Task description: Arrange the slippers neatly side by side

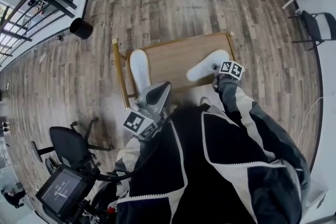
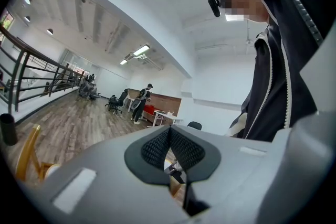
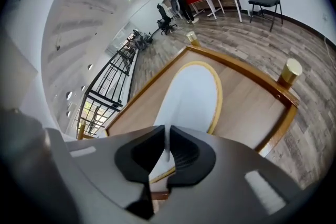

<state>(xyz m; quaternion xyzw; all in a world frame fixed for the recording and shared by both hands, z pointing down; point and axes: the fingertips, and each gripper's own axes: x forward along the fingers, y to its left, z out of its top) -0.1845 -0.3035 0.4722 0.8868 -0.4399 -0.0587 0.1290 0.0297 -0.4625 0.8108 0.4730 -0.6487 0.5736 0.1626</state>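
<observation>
While the right gripper (image 3: pixel 167 150) pinches the edge of a white slipper (image 3: pixel 191 92) on the table (image 3: pixel 247 107), the left gripper (image 2: pixel 169 153) is closed tight and empty, the other slipper (image 1: pixel 139 71) near it

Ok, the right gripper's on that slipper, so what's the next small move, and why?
Probably lift the right-hand slipper a touch and carry it left toward the other slipper. The right gripper is pinched on its edge, and the two lie far apart at opposite ends of the table, angled differently.
</observation>
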